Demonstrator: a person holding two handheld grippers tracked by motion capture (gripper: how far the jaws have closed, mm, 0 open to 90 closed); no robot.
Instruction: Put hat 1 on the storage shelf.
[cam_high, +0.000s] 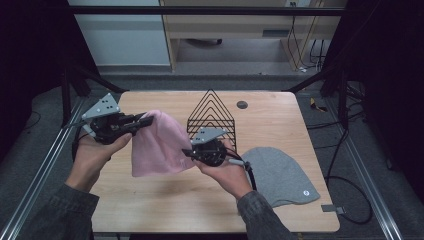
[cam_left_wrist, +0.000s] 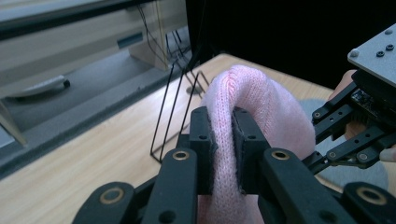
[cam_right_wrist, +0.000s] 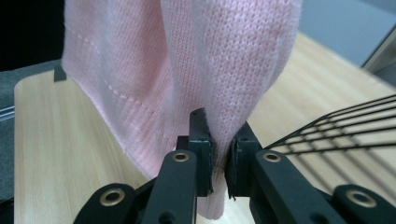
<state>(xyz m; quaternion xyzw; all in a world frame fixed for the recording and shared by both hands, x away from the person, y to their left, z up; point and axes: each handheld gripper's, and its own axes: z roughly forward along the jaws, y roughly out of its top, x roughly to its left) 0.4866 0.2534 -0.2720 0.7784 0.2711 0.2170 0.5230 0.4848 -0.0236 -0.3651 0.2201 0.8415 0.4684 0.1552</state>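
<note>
A: What lies on the wooden table?

B: A grey beanie at lower right, a black wire rack at centre, grey floor and a pale cabinet beyond.

A: And the pink beanie?

B: Left of centre, lifted off the wood. The left gripper clamps its upper edge, the right gripper pinches its lower right edge.

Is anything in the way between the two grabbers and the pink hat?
No, nothing is. Both already pinch the pink hat: the left gripper clamps a fold of it, and the right gripper clamps its edge. The black wire rack stands behind the hat, and the grey hat lies off to the side.
</note>
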